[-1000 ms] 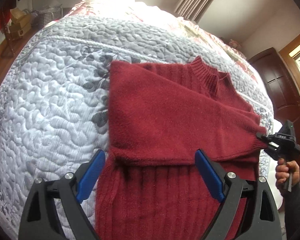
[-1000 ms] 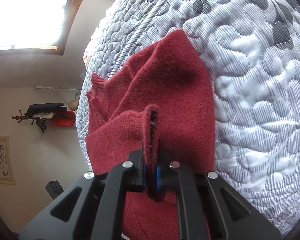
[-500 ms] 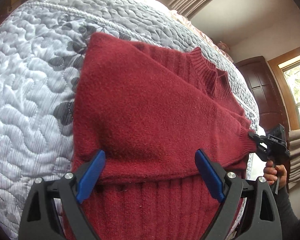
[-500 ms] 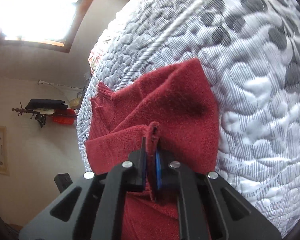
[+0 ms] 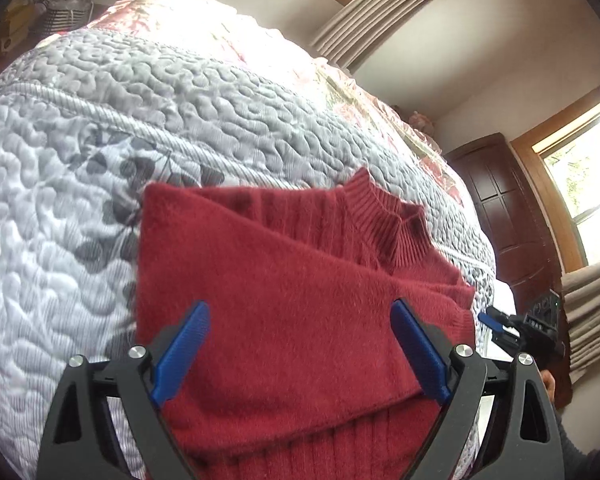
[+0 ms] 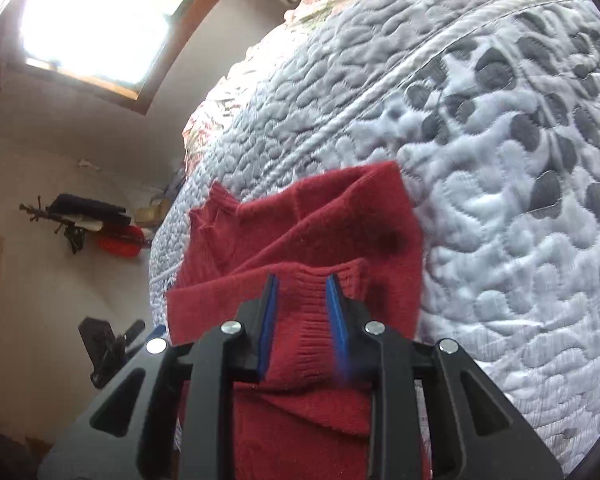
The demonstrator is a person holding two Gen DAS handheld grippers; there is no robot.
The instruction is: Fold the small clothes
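I am holding my left gripper (image 5: 300, 354) over the red sweater (image 5: 284, 304), its blue-padded fingers (image 5: 182, 354) spread wide apart and closing on nothing. The sweater is lying on the quilted grey-and-white bedspread (image 5: 80, 208) of the bed, one sleeve (image 5: 312, 320) folded across its chest and the ribbed collar (image 5: 384, 220) pointing away from me. My right gripper (image 6: 302, 320) is hovering at the sleeve's ribbed cuff (image 6: 312, 320), fingers parted with the cuff lying loose between them, not pinched. In the left wrist view, that gripper is sitting just beside the sweater's right edge.
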